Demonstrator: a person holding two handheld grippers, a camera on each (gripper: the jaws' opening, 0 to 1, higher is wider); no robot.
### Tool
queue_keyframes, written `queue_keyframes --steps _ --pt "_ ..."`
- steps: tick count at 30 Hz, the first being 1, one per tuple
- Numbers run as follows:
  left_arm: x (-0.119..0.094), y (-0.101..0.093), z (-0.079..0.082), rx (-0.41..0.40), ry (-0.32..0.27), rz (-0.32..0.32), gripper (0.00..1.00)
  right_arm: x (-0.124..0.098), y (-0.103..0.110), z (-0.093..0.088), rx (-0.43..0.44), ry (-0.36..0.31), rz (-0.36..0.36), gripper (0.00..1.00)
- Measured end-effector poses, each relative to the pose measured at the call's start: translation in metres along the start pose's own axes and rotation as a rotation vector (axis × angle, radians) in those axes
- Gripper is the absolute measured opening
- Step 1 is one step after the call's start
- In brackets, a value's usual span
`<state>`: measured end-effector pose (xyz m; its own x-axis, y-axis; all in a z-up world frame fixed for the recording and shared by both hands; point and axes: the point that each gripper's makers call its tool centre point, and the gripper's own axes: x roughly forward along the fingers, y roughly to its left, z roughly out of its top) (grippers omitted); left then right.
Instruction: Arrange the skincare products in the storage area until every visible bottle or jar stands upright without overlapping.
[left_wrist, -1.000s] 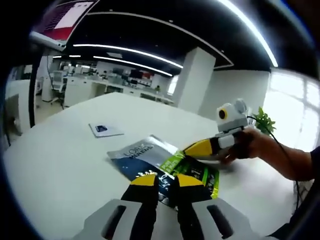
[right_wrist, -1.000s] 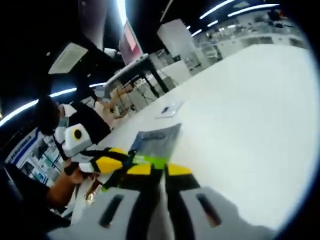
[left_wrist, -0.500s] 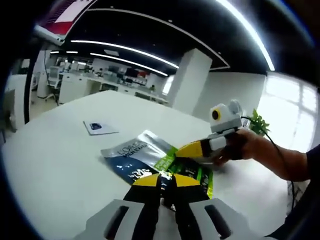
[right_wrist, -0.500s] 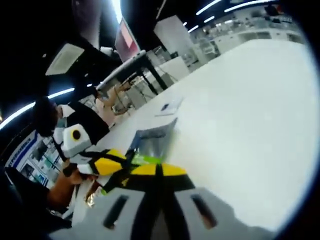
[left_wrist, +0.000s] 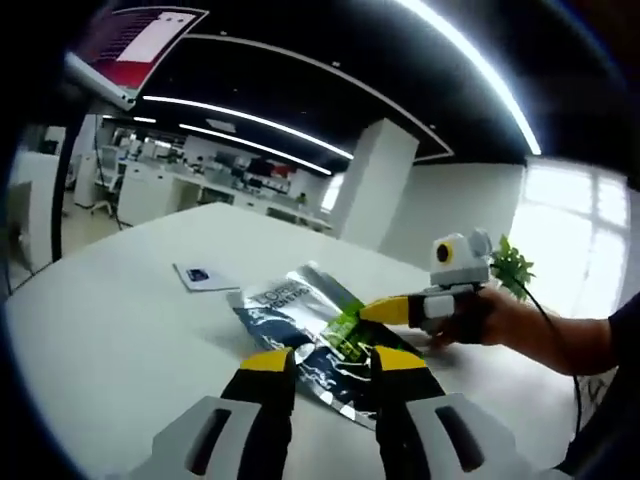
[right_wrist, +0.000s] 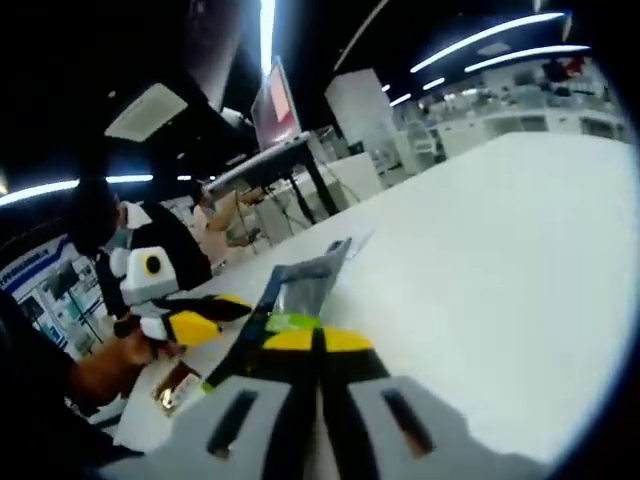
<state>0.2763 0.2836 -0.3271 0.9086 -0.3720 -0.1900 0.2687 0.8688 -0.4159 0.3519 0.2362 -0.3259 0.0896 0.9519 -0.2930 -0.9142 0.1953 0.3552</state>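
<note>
Two flat foil sachets on the white table (left_wrist: 120, 330): one silver-and-dark-blue sachet (left_wrist: 300, 315) with white lettering, one green sachet (left_wrist: 348, 325) overlapping its right edge. One small white card (left_wrist: 200, 275) lies left of the silver sachet (apart). Left gripper (left_wrist: 327, 362): jaws spread, empty, just before the silver sachet. Right gripper (right_wrist: 318, 340): jaws pressed together, pinching the green sachet's edge.

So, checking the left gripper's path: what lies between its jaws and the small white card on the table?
In the left gripper view, bare white table separates the left gripper from the card; the silver sachet lies beside that stretch.
</note>
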Motion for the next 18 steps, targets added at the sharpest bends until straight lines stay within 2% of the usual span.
queue_keyframes --steps 5,8,16,18 --pt "0.001 0.014 0.008 -0.019 -0.018 0.014 0.30 -0.012 0.009 0.008 -0.038 -0.084 -0.007 0.00" --pt "0.003 0.022 0.010 -0.029 -0.013 0.020 0.30 -0.018 0.015 0.008 -0.051 -0.112 -0.008 0.00" --pt "0.009 0.025 0.003 -0.041 0.042 0.021 0.29 -0.026 0.021 0.013 -0.086 -0.169 0.004 0.00" --pt "0.010 0.030 0.004 -0.042 0.048 0.013 0.28 -0.027 0.015 0.016 -0.088 -0.179 0.002 0.00"
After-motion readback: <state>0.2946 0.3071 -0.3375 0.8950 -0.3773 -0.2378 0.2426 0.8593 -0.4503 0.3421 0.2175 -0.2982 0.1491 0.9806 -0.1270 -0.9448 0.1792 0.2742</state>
